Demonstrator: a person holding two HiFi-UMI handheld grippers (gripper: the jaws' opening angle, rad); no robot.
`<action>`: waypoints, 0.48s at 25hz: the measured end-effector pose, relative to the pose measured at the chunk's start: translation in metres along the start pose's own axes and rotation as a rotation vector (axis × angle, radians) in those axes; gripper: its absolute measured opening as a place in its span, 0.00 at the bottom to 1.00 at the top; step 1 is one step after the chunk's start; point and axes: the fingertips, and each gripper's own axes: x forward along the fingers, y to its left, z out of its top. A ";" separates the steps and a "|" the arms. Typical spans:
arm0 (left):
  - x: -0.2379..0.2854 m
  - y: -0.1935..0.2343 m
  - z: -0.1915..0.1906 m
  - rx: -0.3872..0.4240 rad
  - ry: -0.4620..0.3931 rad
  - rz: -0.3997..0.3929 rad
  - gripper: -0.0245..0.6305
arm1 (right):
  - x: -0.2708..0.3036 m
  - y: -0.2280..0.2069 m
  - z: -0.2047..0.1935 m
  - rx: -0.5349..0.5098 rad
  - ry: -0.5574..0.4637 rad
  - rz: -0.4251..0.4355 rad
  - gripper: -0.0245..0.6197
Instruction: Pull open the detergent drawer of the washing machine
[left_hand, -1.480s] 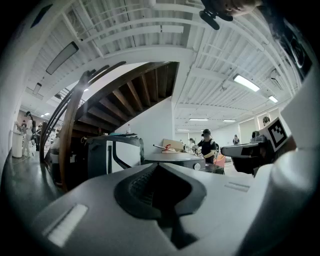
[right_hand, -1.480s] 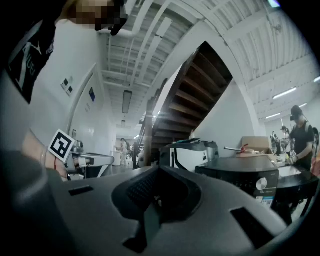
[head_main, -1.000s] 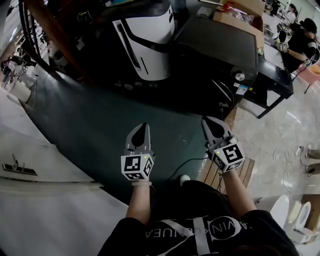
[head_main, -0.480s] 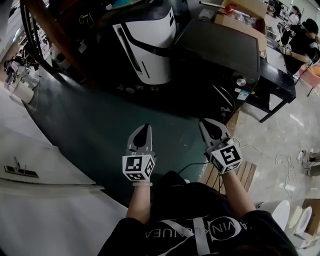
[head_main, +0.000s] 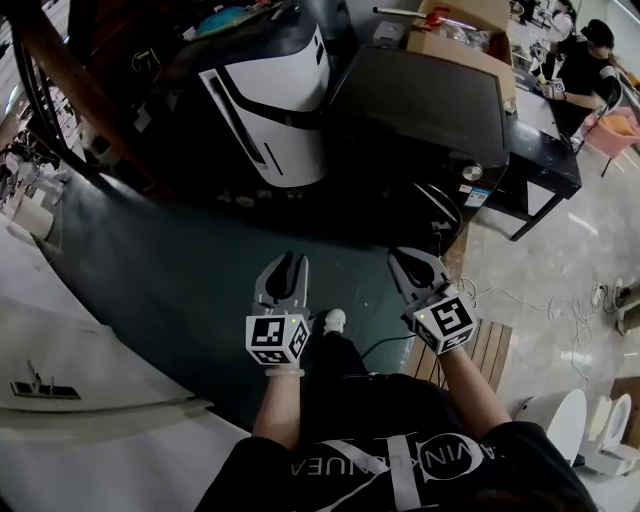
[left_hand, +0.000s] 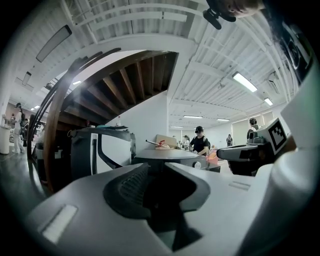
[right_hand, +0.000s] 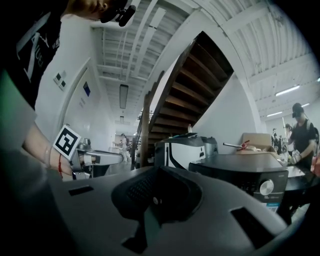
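The washing machine (head_main: 420, 105) is a dark grey box with a round knob (head_main: 472, 172) on its front panel; it stands ahead and to the right. Its detergent drawer cannot be made out. My left gripper (head_main: 283, 266) points level towards it over the dark green floor, well short of it. Its jaws are opening, with a small gap at the tips (left_hand: 156, 167) and nothing between them. My right gripper (head_main: 412, 262) is held alongside, shut and empty, also far from the machine. In the right gripper view the machine (right_hand: 240, 172) and its knob (right_hand: 266, 187) lie ahead to the right.
A white-and-black appliance (head_main: 270, 90) stands left of the machine, under a wooden staircase (right_hand: 200, 85). A cardboard box (head_main: 460, 40) sits behind the machine. A black table (head_main: 545, 150) with a seated person (head_main: 585, 60) is at right. A wooden pallet (head_main: 485, 350) and cables (head_main: 560, 310) lie on the floor.
Both grippers have moved forward towards the washing machine as the person steps ahead; a shoe now shows between them. The left jaws have parted a little.
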 end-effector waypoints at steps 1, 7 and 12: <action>0.009 0.003 -0.001 0.001 0.005 -0.013 0.17 | 0.006 -0.004 -0.002 0.004 0.005 -0.010 0.06; 0.063 0.027 -0.009 -0.004 0.049 -0.083 0.18 | 0.043 -0.032 -0.014 0.038 0.034 -0.079 0.06; 0.106 0.048 -0.021 -0.018 0.092 -0.124 0.18 | 0.073 -0.057 -0.025 0.051 0.058 -0.126 0.06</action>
